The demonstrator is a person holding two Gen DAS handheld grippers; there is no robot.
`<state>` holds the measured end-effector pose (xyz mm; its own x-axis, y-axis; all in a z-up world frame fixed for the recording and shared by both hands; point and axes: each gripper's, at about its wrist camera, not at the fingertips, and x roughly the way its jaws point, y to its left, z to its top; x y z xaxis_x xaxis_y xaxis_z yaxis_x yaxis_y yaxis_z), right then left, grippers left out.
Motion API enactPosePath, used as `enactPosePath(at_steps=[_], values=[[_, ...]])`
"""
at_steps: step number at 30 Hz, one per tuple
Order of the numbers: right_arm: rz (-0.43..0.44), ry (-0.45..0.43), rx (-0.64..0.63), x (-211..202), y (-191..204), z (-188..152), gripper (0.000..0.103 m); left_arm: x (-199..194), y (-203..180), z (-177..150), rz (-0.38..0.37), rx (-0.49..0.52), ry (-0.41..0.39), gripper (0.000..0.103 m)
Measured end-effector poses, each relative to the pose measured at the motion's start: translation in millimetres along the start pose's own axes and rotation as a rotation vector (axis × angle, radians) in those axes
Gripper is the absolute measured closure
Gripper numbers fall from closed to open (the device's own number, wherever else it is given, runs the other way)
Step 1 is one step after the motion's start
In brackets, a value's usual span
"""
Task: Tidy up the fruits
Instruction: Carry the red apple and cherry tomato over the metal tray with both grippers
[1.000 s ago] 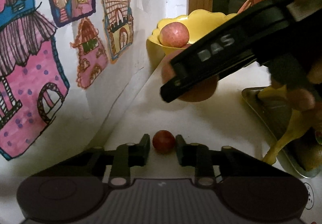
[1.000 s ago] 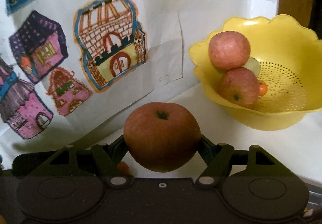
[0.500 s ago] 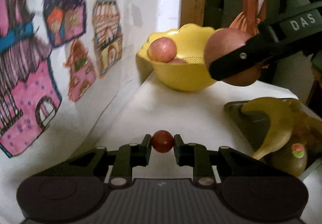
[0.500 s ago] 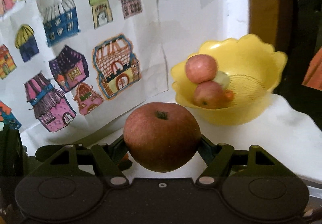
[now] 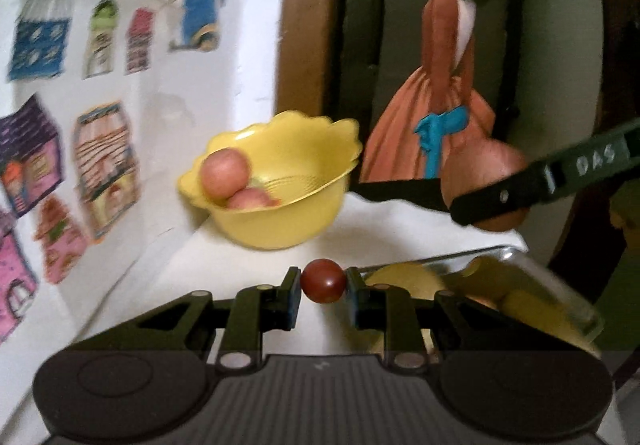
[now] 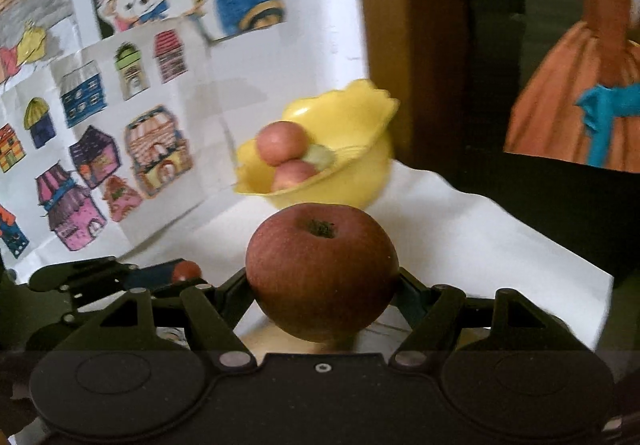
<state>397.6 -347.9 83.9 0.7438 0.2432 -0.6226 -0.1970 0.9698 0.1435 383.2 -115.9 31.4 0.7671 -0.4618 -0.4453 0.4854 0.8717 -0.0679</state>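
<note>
A: Where the left gripper [image 5: 323,287] points, what lies under it and ahead of it?

B: A white tabletop [image 5: 384,225]. The left gripper is closed down narrow on a small red fruit [image 5: 323,281], pinched between its two fingertips. Ahead of it and a little to its left stands a yellow scalloped bowl [image 5: 276,221] with two pink apples [image 5: 225,173] stacked inside.

A: And to its right?

B: Just beside its right finger sits a metal tray [image 5: 560,285] with yellow fruit in it; that part is blurred, so I cannot tell which kind. Higher on the right, the right gripper [image 6: 322,285] shows side-on, carrying its load in the air.

A: What does the right one hold?

B: A large red apple [image 6: 322,277], stem pit up, clamped between widely spread fingers. The bowl stands straight ahead of it, well apart, at the far edge of the table.

A: The room?

B: Left of both grippers, a white wall carries coloured drawings of houses [image 6: 156,149]. Beyond the bowl rises a brown wooden frame [image 5: 308,17], and right of that a dark panel bears a painted figure in an orange dress [image 5: 440,117].
</note>
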Motion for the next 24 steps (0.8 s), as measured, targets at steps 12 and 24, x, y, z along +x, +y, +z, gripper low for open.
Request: enactPosePath(at_steps=[12, 24], values=[[-0.107, 0.007, 0.079, -32, -81, -51, 0.028, 36, -87, 9, -0.097, 0.027, -0.004, 0.077], [-0.157, 0.025, 0.108, -19, -120, -97, 0.028, 68, -135, -6, -0.062, 0.127, 0.033, 0.077]])
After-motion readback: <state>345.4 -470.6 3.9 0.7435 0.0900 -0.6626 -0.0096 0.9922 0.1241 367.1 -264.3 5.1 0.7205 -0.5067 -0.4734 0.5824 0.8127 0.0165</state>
